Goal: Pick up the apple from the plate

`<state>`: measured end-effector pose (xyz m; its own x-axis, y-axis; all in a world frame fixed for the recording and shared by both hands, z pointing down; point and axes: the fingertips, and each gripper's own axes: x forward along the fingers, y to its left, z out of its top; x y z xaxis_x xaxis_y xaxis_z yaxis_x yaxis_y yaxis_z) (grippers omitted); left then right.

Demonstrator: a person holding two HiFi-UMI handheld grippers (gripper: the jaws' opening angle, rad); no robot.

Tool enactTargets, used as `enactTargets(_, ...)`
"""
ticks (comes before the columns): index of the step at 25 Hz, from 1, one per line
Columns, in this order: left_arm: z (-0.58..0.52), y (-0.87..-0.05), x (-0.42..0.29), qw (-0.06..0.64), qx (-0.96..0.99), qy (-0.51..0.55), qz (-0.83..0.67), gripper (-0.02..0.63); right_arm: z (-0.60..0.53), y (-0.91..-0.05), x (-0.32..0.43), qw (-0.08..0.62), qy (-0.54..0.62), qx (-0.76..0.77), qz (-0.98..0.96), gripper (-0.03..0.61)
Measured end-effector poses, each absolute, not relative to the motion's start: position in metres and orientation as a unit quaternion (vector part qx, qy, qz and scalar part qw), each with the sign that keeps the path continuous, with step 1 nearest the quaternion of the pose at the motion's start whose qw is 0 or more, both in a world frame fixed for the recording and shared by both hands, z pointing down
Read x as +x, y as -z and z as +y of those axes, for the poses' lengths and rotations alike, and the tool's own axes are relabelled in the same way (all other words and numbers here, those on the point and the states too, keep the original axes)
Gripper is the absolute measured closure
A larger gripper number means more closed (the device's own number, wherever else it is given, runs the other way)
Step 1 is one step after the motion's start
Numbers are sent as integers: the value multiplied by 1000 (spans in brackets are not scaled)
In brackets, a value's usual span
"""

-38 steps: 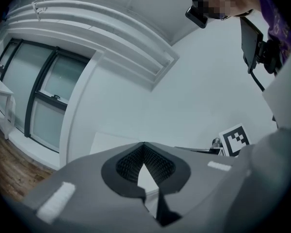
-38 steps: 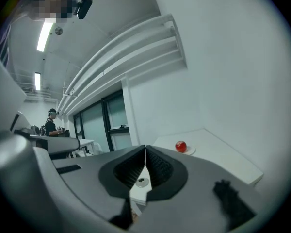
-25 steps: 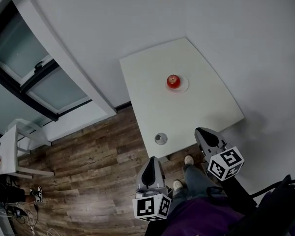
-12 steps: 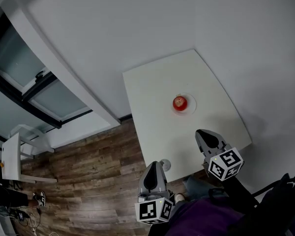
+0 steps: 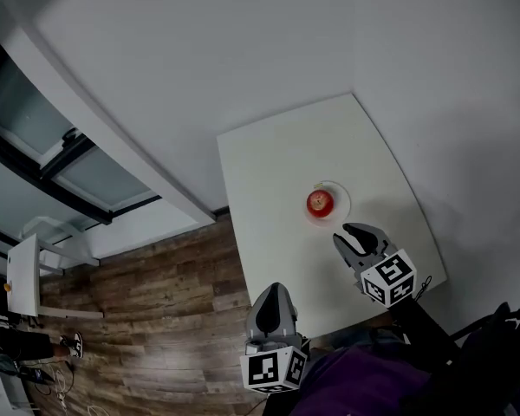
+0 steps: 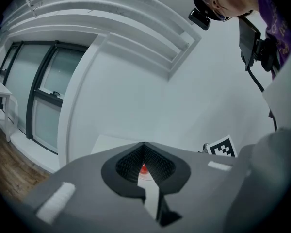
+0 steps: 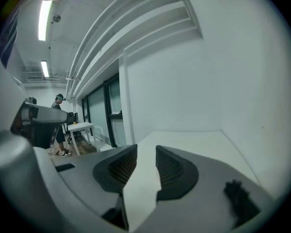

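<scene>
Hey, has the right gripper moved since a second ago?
Yes. The right gripper has come forward from off the near edge of the table to just short of the plate with the apple; its jaws are opening, empty.

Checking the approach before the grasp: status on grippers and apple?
Right gripper over table, jaws opening, empty, just short of apple. Left gripper shut, empty, by table's near edge. Apple on plate, untouched. Nothing in the way.
</scene>
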<state>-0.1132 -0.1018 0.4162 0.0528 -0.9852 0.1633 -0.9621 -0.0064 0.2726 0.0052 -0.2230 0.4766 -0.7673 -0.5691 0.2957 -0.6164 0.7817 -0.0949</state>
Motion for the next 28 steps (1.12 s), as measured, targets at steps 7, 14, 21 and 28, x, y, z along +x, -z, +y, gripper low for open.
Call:
enactTargets(7, -136, -428, -113, 159, 699, 24, -697, 609, -264, -510, -3, 172, -93, 288, -938, 404)
enactTargets(14, -142, -429, -109, 162, 705, 12, -691, 608, -283, -528, -7, 215, -72, 272, -935, 348)
enactTargets(21, -152, -432, -116, 173, 715, 0, -677, 609, -307, -550, -26, 259, -58, 260, -928, 281)
enactTargets(28, -161, -435, -124, 174, 722, -2, -669, 609, -318, -568, -35, 299, -44, 252, -919, 245)
